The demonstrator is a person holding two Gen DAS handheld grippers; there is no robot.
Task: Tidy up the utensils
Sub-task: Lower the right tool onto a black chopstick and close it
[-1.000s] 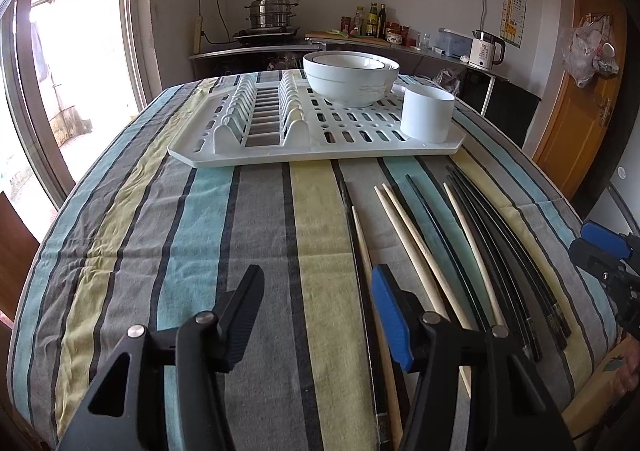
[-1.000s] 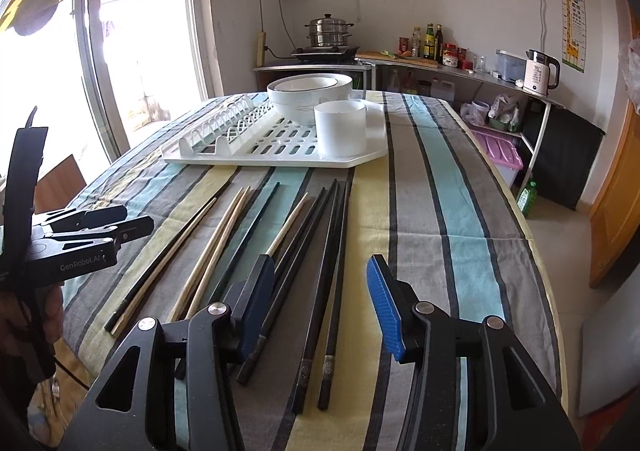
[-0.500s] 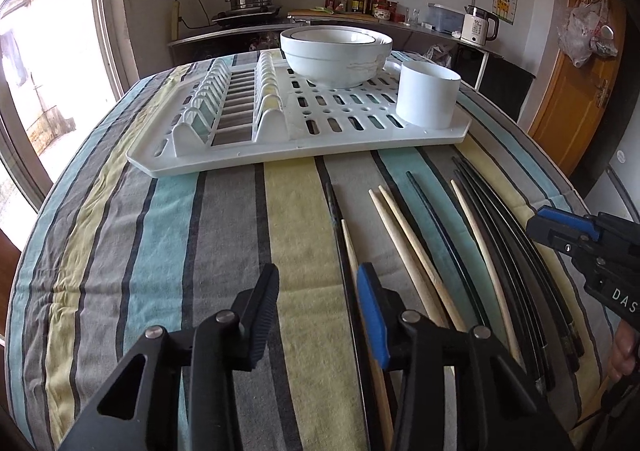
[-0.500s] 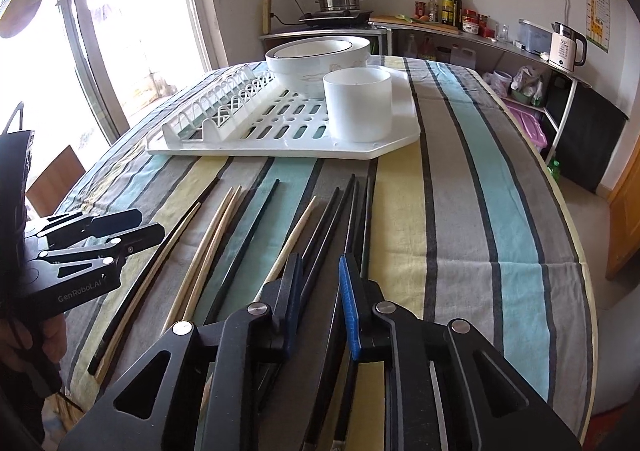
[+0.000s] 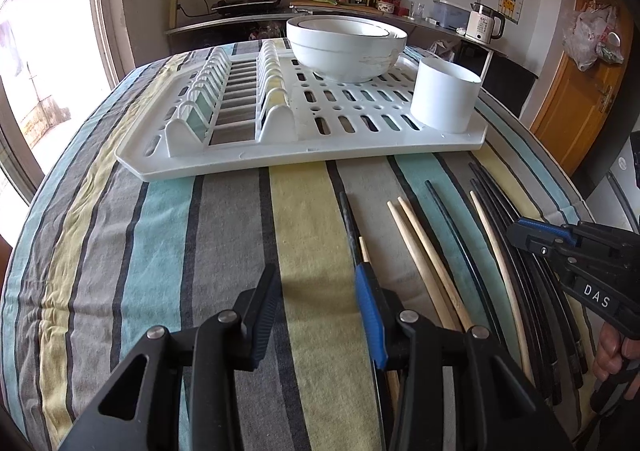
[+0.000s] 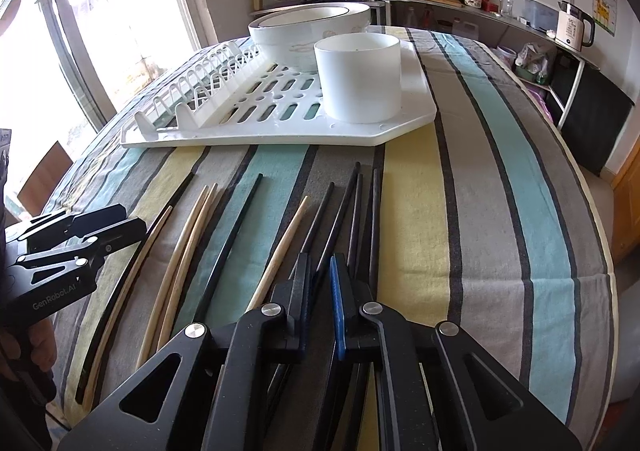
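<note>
The chopsticks [image 6: 224, 251], black and wooden, lie side by side near the front edge of the striped surface [image 6: 500, 171], before the white drying rack [image 6: 408, 119] with its cup [image 6: 358, 77]. The right tongs [image 6: 320, 283] are closing on one black chopstick [image 6: 340, 211]. The left tongs [image 5: 316, 291] stand half open with nothing between them, over the leftmost chopsticks.

Left gripper [image 5: 316, 291], tilted steeply downward, jaws standing about half apart with nothing between the pads. Right gripper [image 6: 320, 271], likewise pitched downward, jaws closing to a narrow slit; whether the pads press on anything cannot be told. A hand [image 5: 616, 355] grasps the right gripper's handle; another hand [image 6: 28, 347] grasps the left gripper's handle.
</note>
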